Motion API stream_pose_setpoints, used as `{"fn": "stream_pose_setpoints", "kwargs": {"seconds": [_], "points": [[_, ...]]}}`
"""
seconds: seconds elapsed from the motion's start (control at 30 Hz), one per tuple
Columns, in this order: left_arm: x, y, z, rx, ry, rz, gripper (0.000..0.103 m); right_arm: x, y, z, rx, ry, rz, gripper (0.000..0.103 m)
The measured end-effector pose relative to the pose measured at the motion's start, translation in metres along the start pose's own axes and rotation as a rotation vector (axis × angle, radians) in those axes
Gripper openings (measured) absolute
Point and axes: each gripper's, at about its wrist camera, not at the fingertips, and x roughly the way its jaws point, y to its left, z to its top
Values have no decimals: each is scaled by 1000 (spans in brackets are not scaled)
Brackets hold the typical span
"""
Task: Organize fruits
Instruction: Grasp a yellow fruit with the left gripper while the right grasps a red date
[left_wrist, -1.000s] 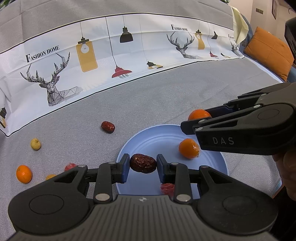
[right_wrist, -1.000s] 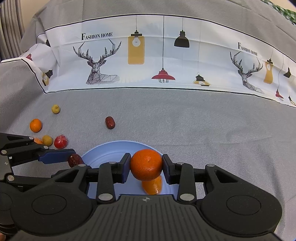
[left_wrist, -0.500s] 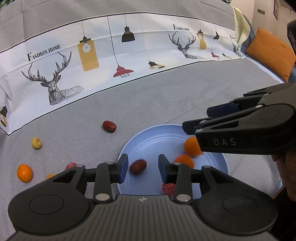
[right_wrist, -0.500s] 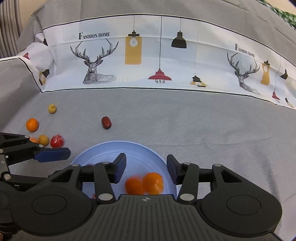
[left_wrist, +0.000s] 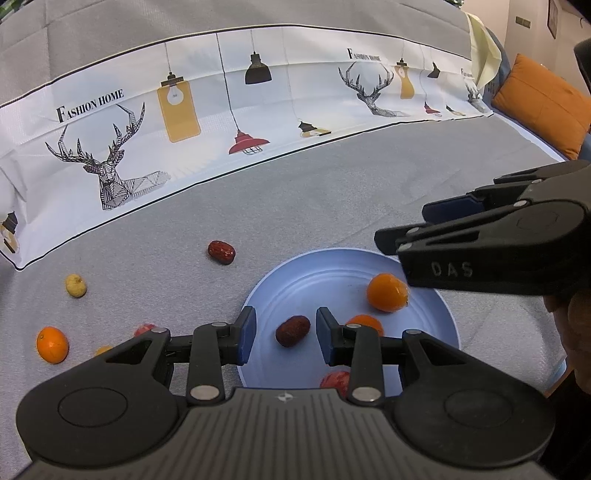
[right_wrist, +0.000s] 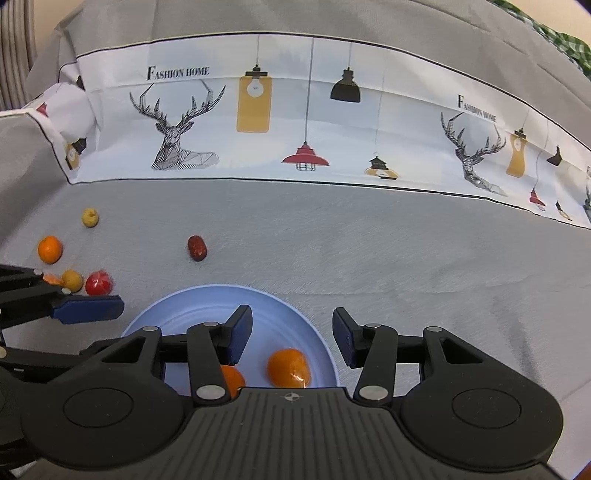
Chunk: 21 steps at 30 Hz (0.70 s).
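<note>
**Blue plate holds dropped fruit; both tongs hang open above it**

Pale blue and smooth, with faint rings in its base, the round plate (left_wrist: 441, 314) sits on a grey woven cloth (left_wrist: 332, 199).

The left wrist view shows a wrinkled brown date (left_wrist: 292, 331) lying on the plate, seen between the blue pads of the left tongs (left_wrist: 283, 332). Their jaws have just been opening and now stand apart, touching nothing. Two round oranges, one (left_wrist: 387, 292) whole and one (left_wrist: 364, 320) half hidden, and a red fruit (left_wrist: 335, 381) also lie on the plate. A second date (left_wrist: 221, 252) rests on the cloth beyond the rim. An orange cushion (left_wrist: 541, 101) appears only in this view.

The right wrist view hides the date on the plate but shows two glossy oranges (right_wrist: 289, 367) there, below the right tongs (right_wrist: 291, 338). Those jaws have just been opening too; they are released and empty. It shows more clearly the loose group at far left: an orange (right_wrist: 50, 249), two small yellow fruits (right_wrist: 90, 217), and a red one (right_wrist: 98, 283).

A white banner (right_wrist: 295, 122) printed with deer and lamps runs behind.
</note>
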Motion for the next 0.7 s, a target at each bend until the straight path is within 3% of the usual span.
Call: {"fn": "stream_pose_setpoints", "kwargs": {"seconds": [0.43, 0.7], "points": [[-9, 17, 7, -85, -19, 15, 39, -6, -9, 4, 72, -47, 6, 50], [-27, 66, 17, -268, -63, 50, 24, -13, -6, 10, 85, -149, -1, 50]]}}
